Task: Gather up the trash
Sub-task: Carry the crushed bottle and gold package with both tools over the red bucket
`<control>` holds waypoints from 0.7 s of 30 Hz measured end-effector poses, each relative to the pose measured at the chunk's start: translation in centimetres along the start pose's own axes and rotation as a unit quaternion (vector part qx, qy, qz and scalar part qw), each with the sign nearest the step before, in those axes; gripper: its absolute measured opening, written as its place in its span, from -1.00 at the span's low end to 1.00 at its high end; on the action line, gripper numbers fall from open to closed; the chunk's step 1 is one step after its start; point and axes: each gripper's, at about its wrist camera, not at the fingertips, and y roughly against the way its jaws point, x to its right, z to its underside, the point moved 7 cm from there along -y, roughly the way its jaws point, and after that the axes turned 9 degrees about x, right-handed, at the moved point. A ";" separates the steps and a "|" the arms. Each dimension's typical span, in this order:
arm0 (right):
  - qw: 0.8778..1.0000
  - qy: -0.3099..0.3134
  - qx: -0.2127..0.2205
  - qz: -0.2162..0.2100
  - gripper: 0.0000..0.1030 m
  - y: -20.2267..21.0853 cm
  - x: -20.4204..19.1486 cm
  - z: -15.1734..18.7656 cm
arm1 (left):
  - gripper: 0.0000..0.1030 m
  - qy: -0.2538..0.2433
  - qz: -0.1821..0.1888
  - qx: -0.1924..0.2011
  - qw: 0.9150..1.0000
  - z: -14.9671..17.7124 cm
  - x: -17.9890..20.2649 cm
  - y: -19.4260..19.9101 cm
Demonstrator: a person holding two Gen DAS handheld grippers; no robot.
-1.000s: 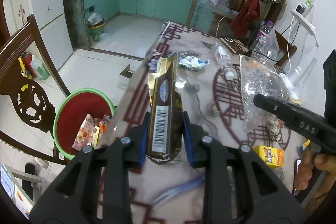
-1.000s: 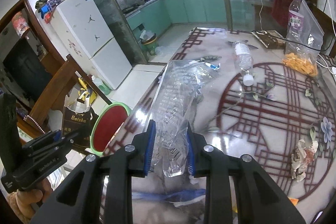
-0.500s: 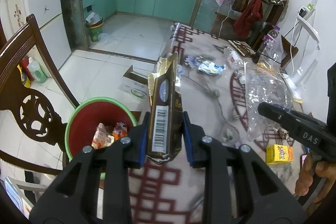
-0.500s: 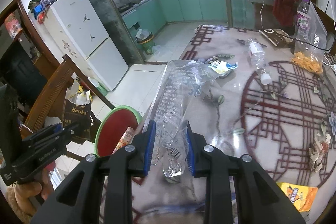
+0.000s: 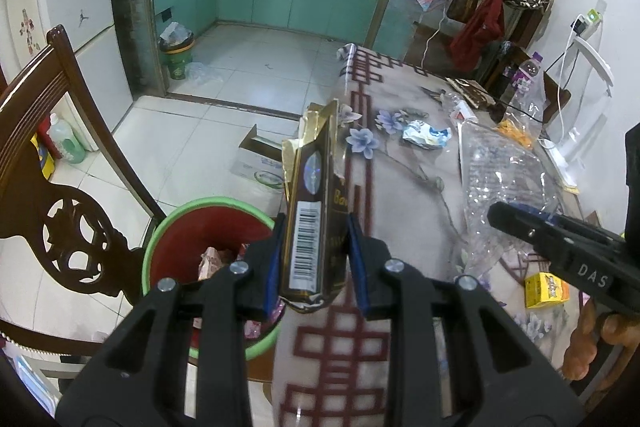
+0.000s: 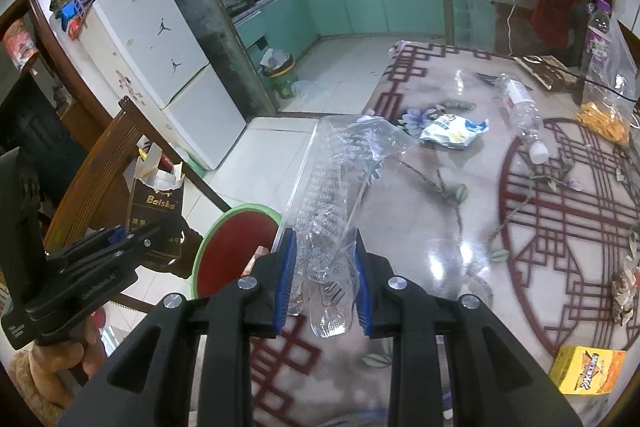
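Note:
My left gripper point(image 5: 314, 263) is shut on a brown and gold cigarette pack point(image 5: 312, 203), torn open at the top, held upright over the table's left edge. Below and left of it stands a green-rimmed red bin point(image 5: 200, 247) with wrappers inside. My right gripper point(image 6: 322, 283) is shut on a crumpled clear plastic wrapper point(image 6: 340, 187), just right of the bin point(image 6: 236, 247). In the right wrist view the left gripper point(image 6: 152, 239) holds the pack point(image 6: 158, 211) to the left of the bin. The right gripper point(image 5: 516, 223) with its wrapper point(image 5: 504, 179) shows at the right of the left wrist view.
On the patterned table point(image 6: 520, 227) lie a white snack wrapper point(image 6: 452, 131), a clear bottle point(image 6: 520, 107), a yellow box point(image 6: 586, 371), a crumpled scrap point(image 6: 624, 291) and a bag of orange snacks point(image 6: 604, 115). A dark wooden chair point(image 5: 52, 187) stands left of the bin. A cardboard box point(image 5: 260, 163) lies on the floor.
Both grippers have moved left along the table toward the bin, each keeping its hold. The bin now sits nearer the middle of both views.

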 end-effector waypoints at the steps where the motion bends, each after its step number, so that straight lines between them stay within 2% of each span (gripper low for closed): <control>1: 1.000 0.002 -0.002 -0.001 -0.50 -0.3 -0.4 0.0 | -0.46 0.001 0.000 -0.001 1.000 0.0 -0.4 -0.1; 21: 0.998 0.035 -0.048 -0.035 -0.50 -5.5 -7.3 1.0 | -0.46 0.028 -0.024 -0.018 0.999 0.1 -7.0 -1.4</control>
